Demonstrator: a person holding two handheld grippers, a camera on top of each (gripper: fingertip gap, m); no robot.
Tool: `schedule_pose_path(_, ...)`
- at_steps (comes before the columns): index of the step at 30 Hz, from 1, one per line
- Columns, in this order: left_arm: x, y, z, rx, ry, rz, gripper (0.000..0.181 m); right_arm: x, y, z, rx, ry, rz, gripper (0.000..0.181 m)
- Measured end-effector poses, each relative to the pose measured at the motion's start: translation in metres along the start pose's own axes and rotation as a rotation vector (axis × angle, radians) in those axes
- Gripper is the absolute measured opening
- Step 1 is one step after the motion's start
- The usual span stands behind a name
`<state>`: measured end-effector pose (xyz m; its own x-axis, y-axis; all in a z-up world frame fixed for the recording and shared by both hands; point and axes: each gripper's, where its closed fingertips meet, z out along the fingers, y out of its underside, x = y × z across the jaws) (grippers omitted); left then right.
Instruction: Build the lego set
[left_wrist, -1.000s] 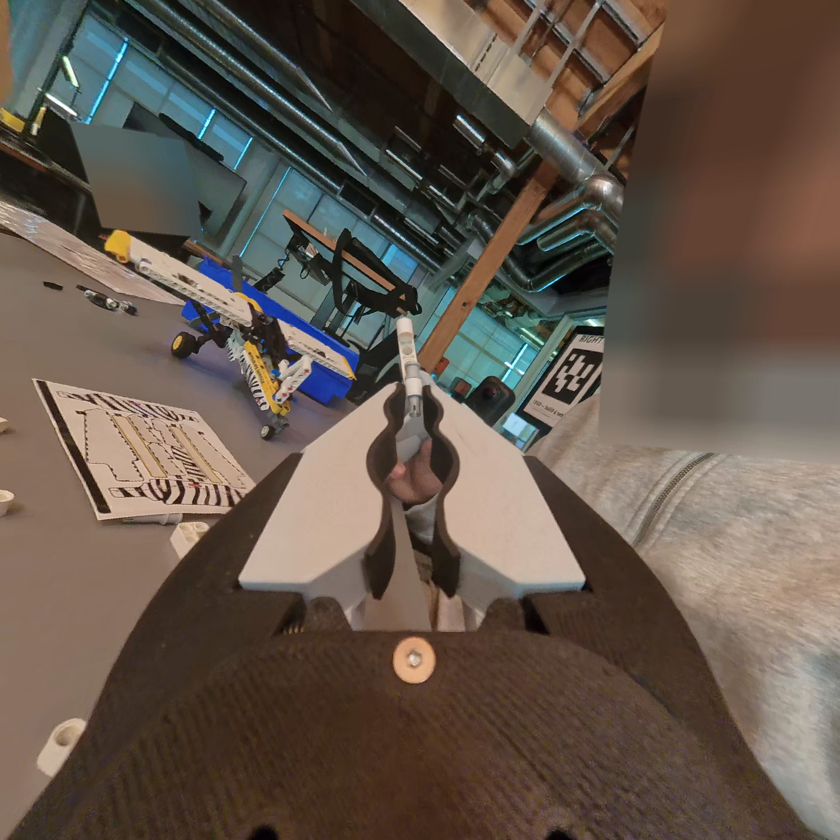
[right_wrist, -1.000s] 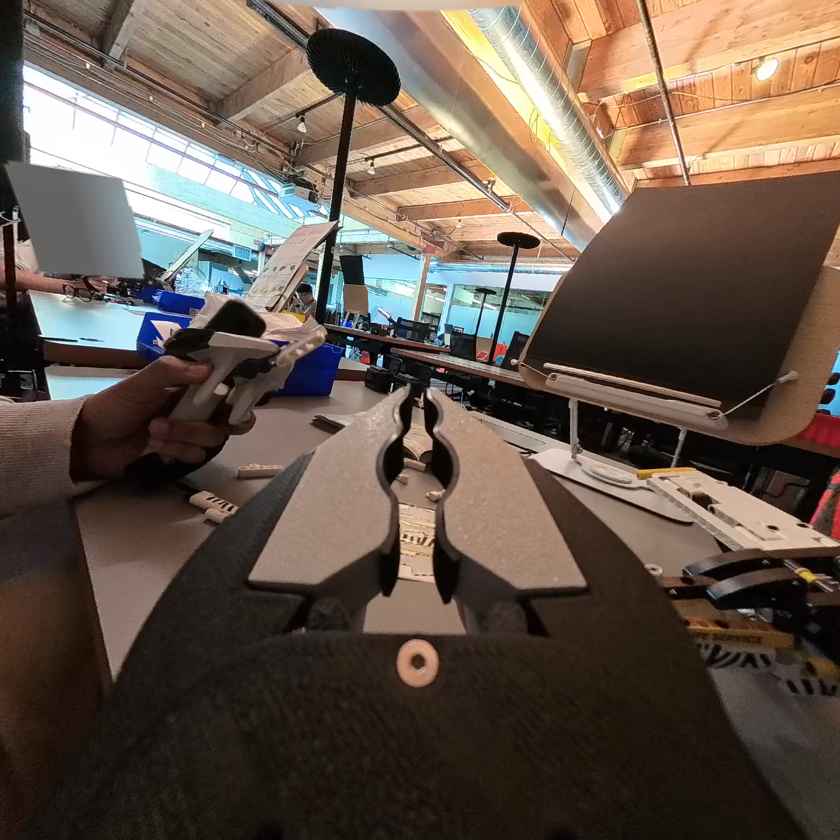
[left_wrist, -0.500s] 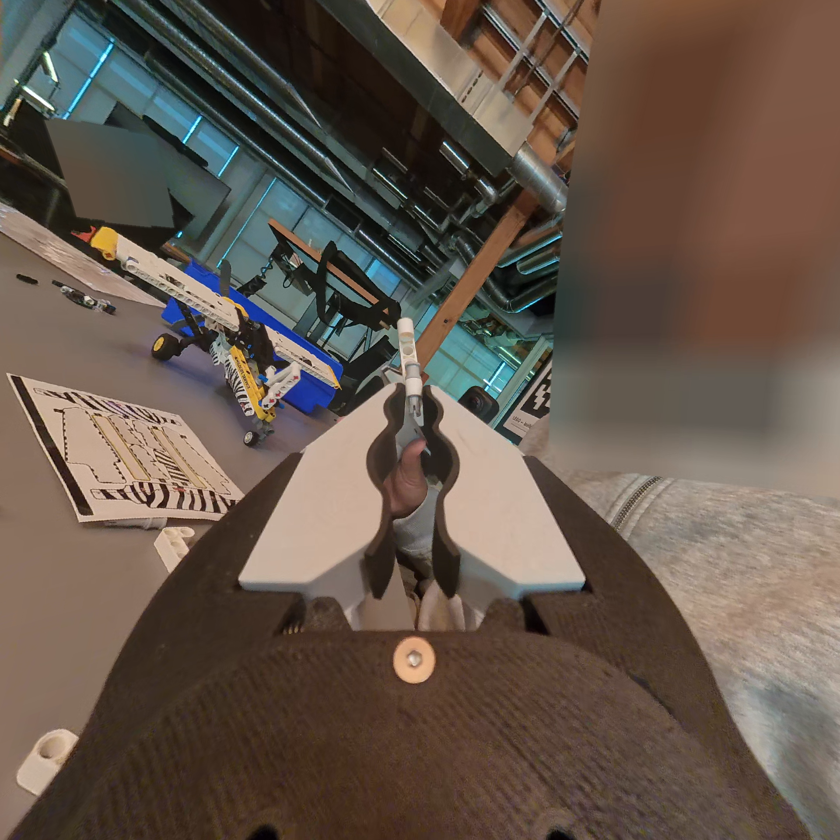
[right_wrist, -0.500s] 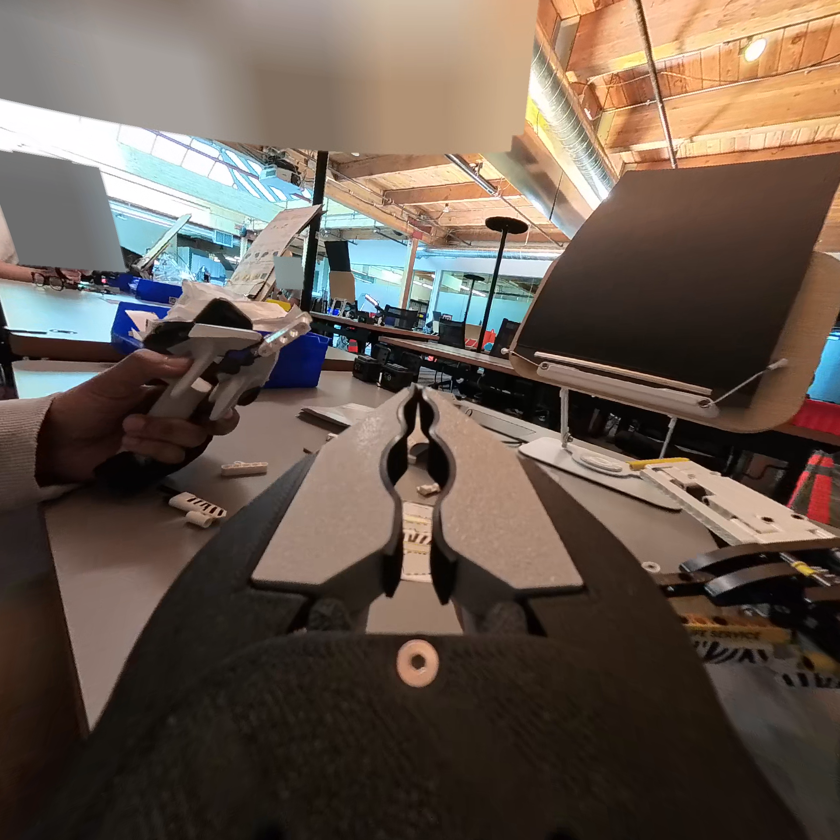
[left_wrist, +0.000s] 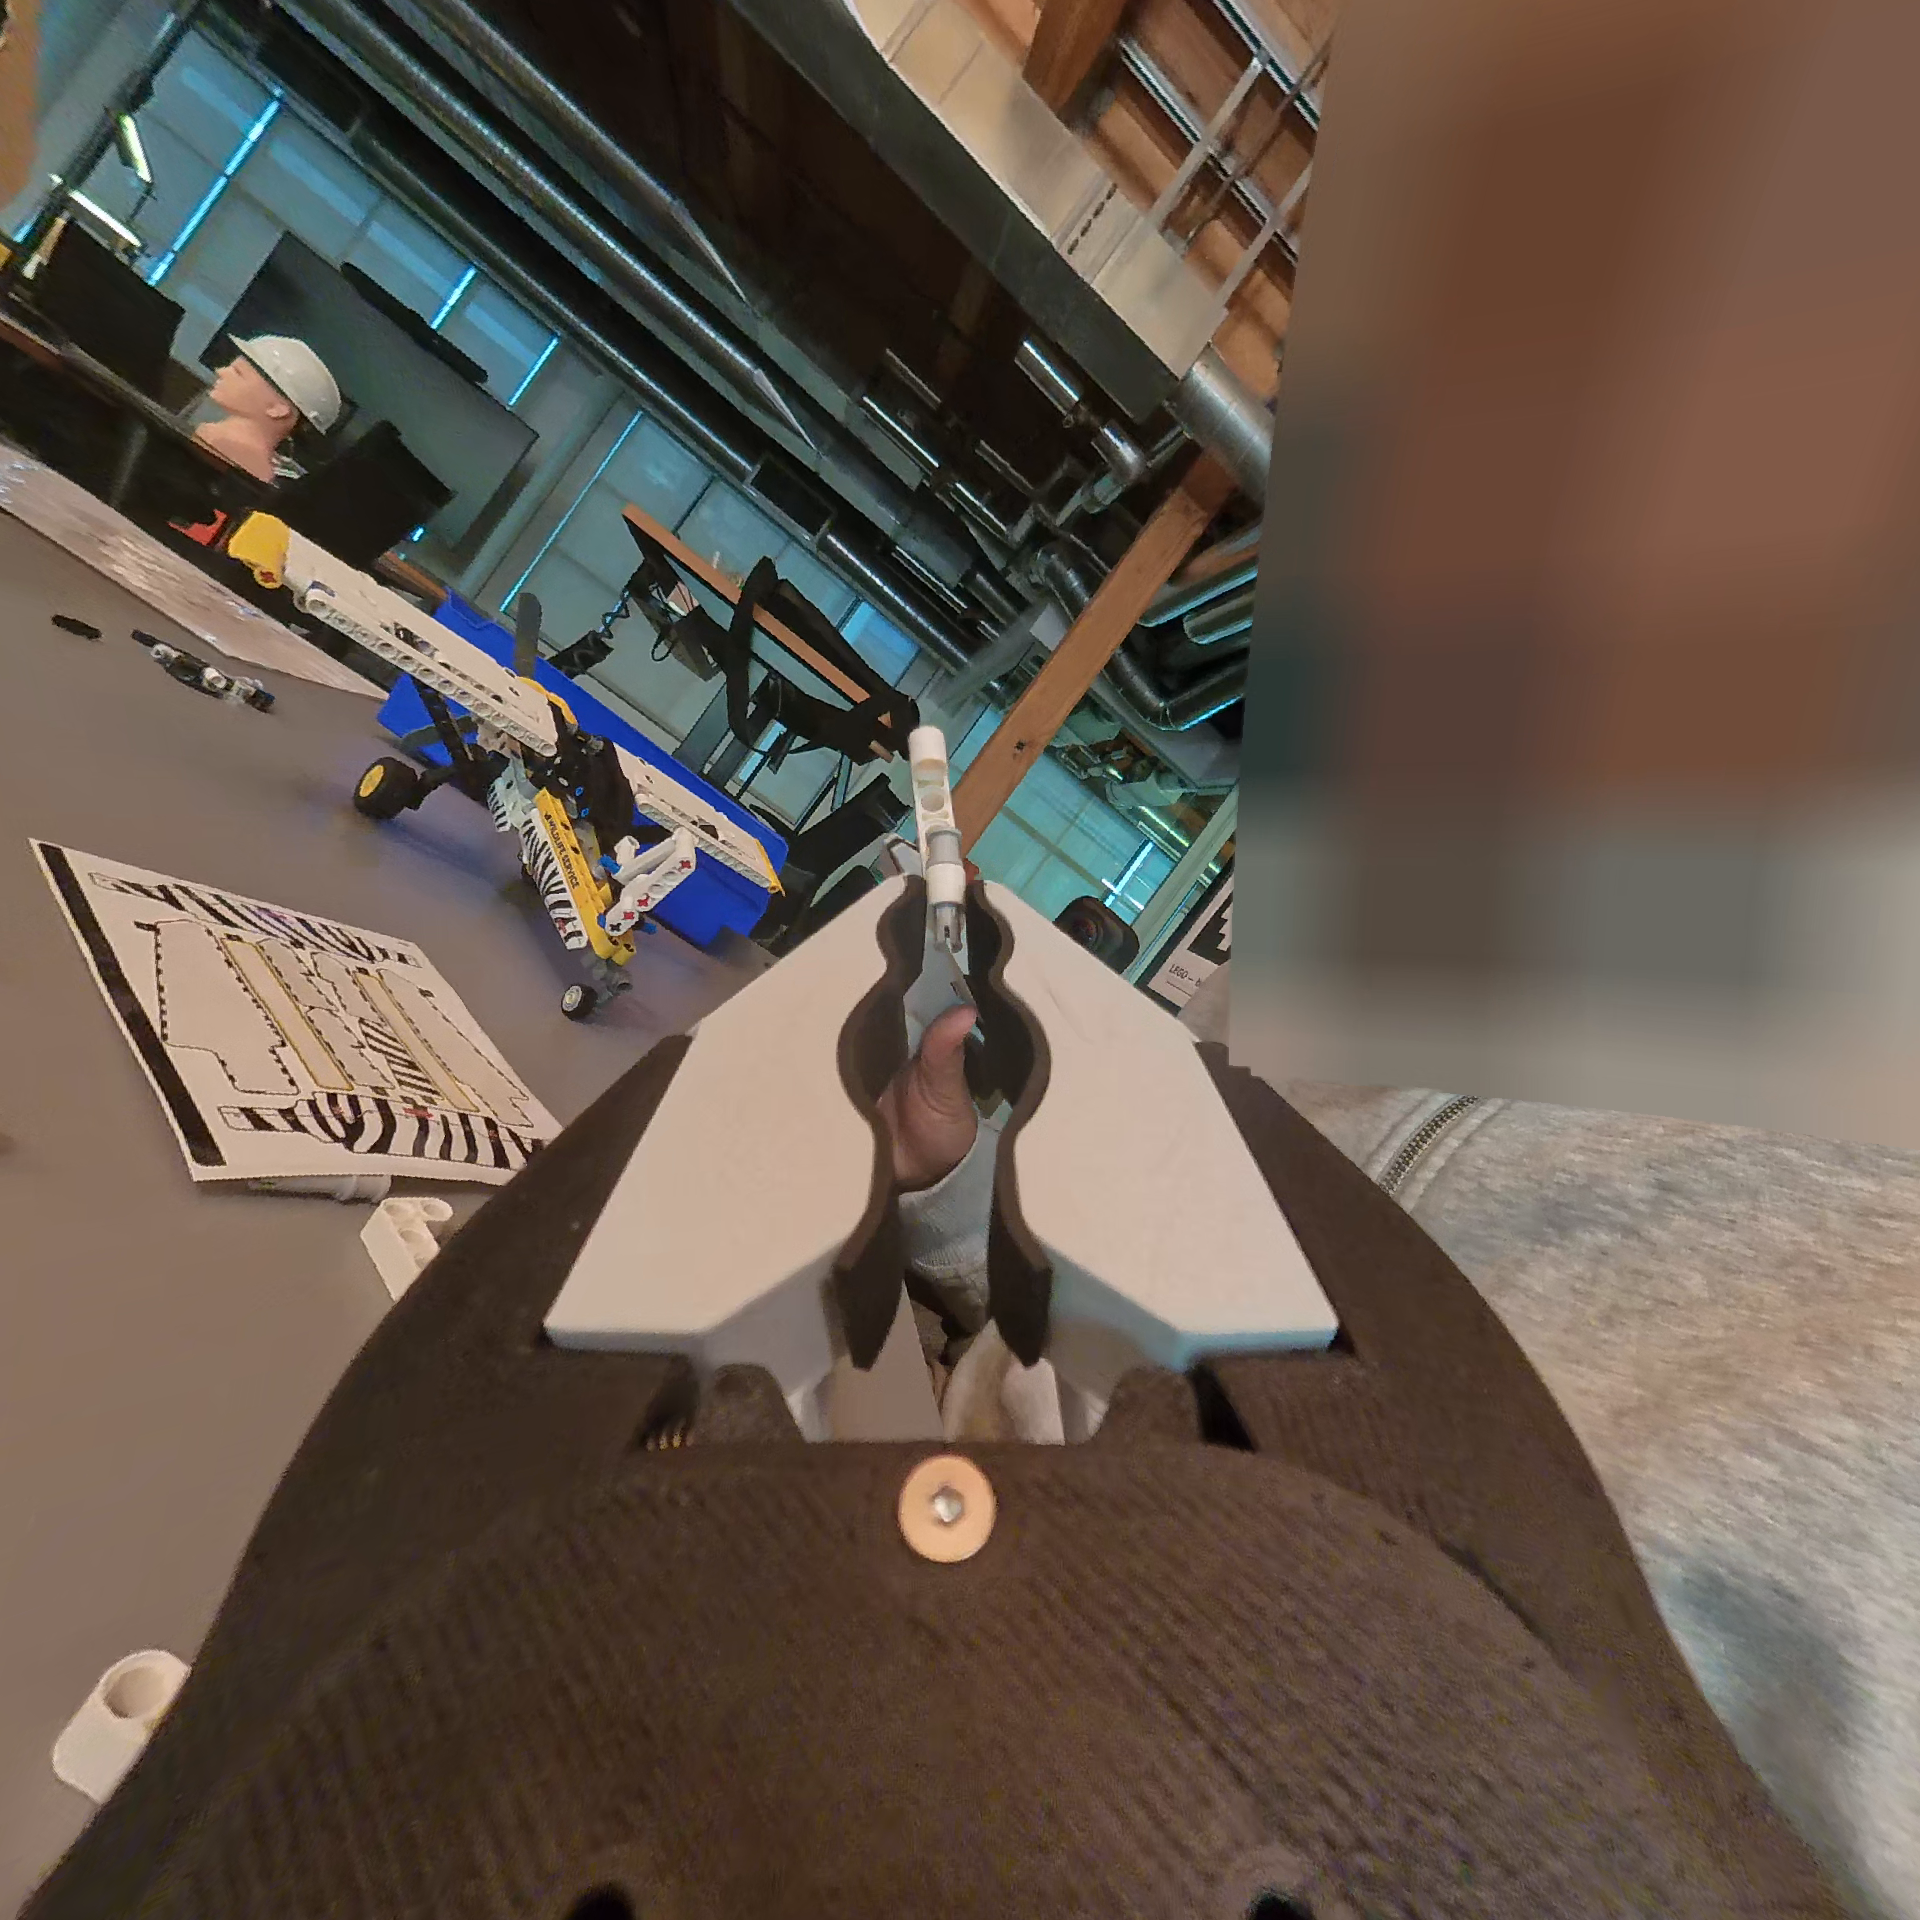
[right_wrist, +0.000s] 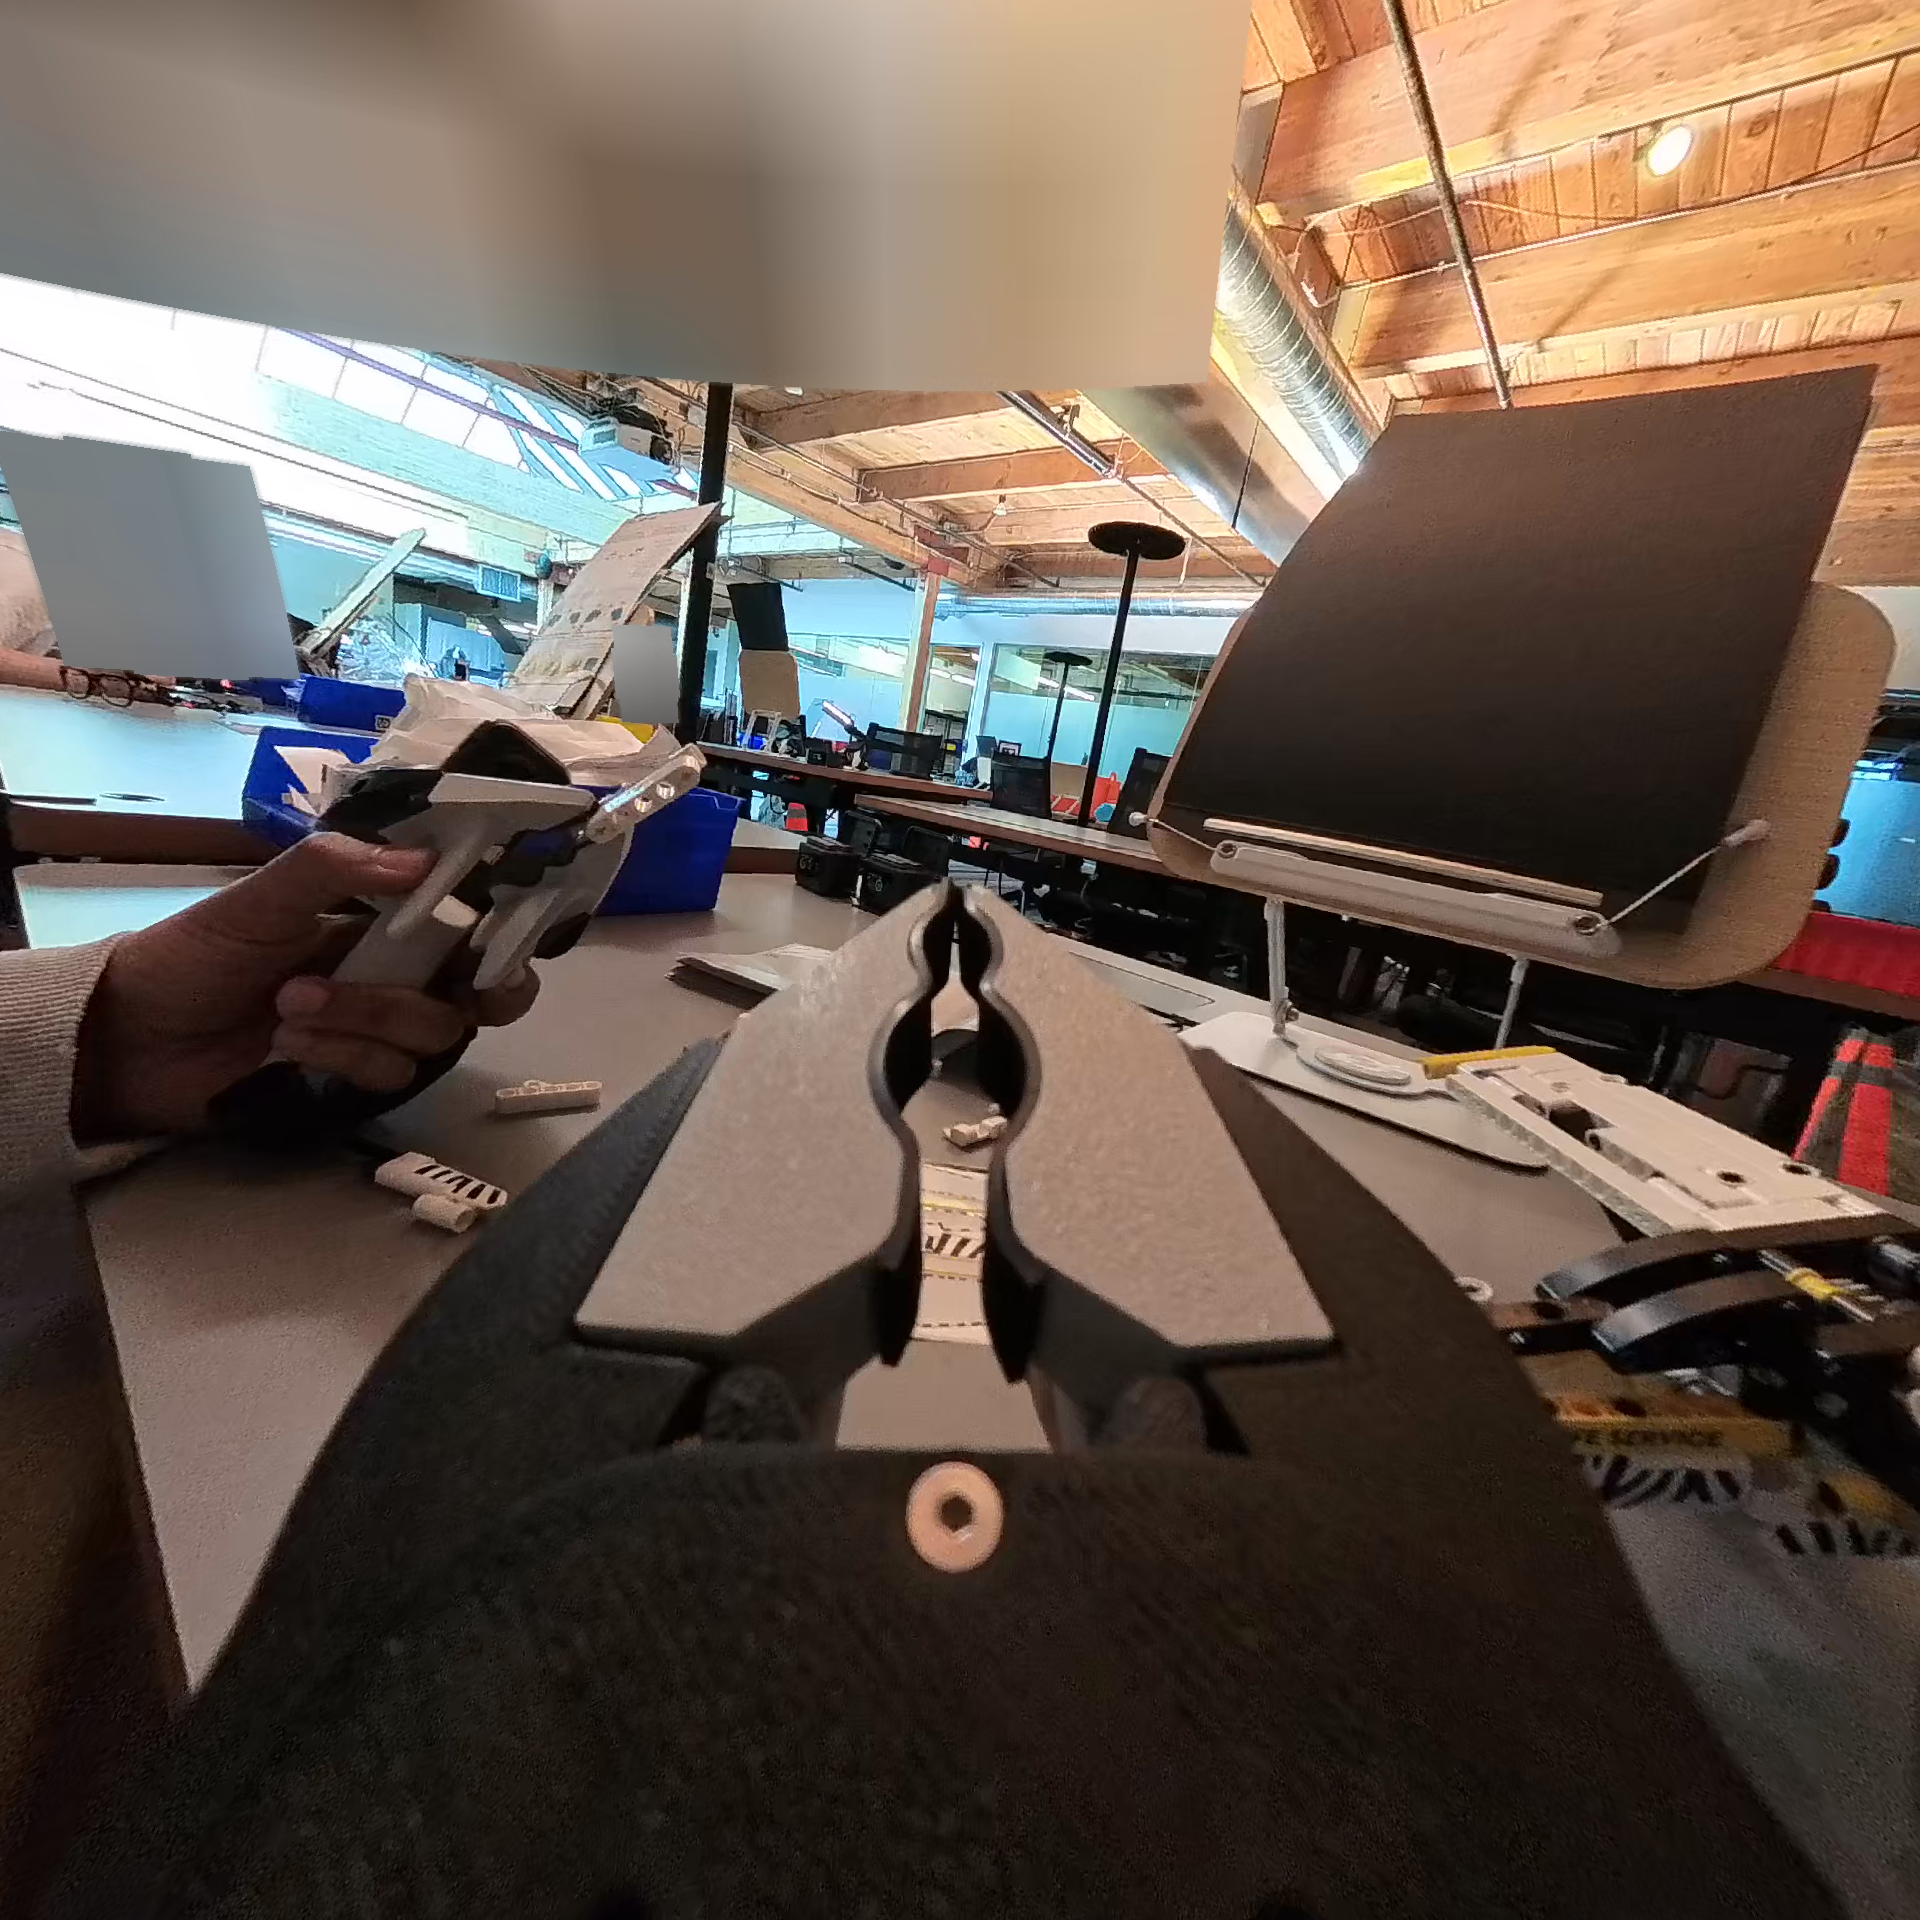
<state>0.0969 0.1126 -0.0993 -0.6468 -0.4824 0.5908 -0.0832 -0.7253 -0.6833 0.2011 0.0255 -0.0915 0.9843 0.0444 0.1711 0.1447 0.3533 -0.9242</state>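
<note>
In the left wrist view our left gripper (left_wrist: 943, 914) is raised off the table (left_wrist: 208, 1351) and pinches a thin white beam (left_wrist: 932, 821) by its lower end, the beam sticking up past the fingertips. Well beyond it stands the half-built plane (left_wrist: 520, 769), yellow, white and zebra-striped, in front of a blue bin (left_wrist: 707, 873). A sticker sheet (left_wrist: 281, 1029) lies flat nearer us, with loose white pieces (left_wrist: 405, 1231) just beside its near edge.

In the right wrist view our right gripper (right_wrist: 958, 914) has its fingers pressed together at the tips with nothing between them, hovering above the table (right_wrist: 260, 1299). To the left, a hand (right_wrist: 281, 987) holds the other gripper, the beam (right_wrist: 649, 795) jutting out of it. Small white pieces (right_wrist: 545, 1093) lie scattered below, and part of the plane (right_wrist: 1714, 1320) shows at the right edge.

We judge the step to be carrying the beam to the plane. To do it well, we should keep the pinch firm, line the beam's holes up squarely, and use the right gripper to steady the plane before pressing.
</note>
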Motion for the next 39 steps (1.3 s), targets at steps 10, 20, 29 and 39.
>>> schedule_pose_path(10,0.0,0.026,0.013,-0.149,0.003,-0.022,0.005,0.003,0.001,0.003,-0.007,-0.002,-0.013,0.0)
schedule_pose_path(20,0.003,-0.003,-0.003,0.021,-0.015,0.026,0.005,-0.001,-0.003,0.0,0.017,-0.001,-0.054,0.003)
schedule_pose_path(29,0.004,-0.008,-0.006,0.052,-0.019,0.047,0.005,-0.005,-0.003,-0.001,0.018,-0.009,-0.083,0.003)
schedule_pose_path(39,0.012,-0.007,-0.006,0.03,0.008,0.079,0.005,-0.009,-0.004,-0.001,0.023,-0.019,-0.103,0.007)
